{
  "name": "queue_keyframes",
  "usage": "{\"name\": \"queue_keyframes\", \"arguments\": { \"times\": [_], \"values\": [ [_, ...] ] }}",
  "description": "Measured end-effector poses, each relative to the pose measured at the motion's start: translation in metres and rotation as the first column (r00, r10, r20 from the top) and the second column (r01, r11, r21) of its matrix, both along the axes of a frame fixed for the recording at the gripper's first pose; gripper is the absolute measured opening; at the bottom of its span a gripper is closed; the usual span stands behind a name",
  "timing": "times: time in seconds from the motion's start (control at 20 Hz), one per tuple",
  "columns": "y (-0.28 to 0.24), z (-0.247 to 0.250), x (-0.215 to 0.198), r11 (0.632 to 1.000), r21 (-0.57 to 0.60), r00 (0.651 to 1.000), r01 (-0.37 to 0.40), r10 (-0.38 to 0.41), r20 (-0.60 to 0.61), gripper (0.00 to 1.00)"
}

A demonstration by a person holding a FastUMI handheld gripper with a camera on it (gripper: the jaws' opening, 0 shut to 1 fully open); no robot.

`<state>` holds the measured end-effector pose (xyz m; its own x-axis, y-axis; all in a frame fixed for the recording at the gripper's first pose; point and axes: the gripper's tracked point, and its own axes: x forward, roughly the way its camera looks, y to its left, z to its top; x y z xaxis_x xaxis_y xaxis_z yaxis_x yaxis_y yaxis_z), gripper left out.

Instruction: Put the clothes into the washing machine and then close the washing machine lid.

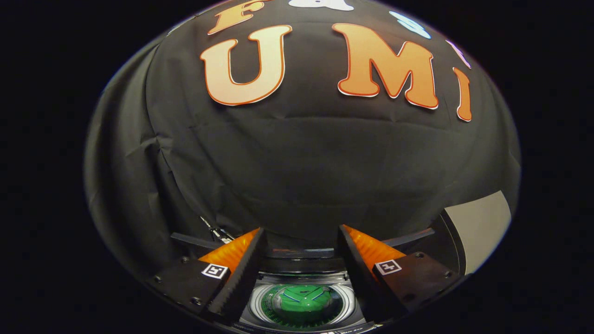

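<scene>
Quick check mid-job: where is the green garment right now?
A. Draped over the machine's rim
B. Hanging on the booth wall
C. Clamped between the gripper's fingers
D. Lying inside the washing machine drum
D: the green garment lies inside the round drum of the washing machine, seen below between the fingers of the gripper, which is open and holds nothing.

clothes in washing machine drum, between spread jaws
</scene>
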<state>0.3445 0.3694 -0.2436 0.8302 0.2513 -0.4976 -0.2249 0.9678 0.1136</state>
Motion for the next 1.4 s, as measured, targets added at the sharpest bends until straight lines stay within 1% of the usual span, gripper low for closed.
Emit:
{"name": "queue_keyframes", "arguments": {
  "times": [0.45,0.9,1.05,1.4],
  "values": [
    [-0.007,-0.001,-0.033,1.000,-0.013,1.000,-0.005,0.005,0.010,0.99],
    [-0.007,-0.019,-0.064,1.000,-0.011,1.000,-0.014,0.014,-0.001,0.99],
    [-0.009,-0.018,-0.067,1.000,-0.001,1.000,-0.012,0.012,0.028,0.99],
    [-0.011,-0.026,-0.076,1.000,0.001,0.999,-0.016,0.016,0.028,0.99]
  ]
}}
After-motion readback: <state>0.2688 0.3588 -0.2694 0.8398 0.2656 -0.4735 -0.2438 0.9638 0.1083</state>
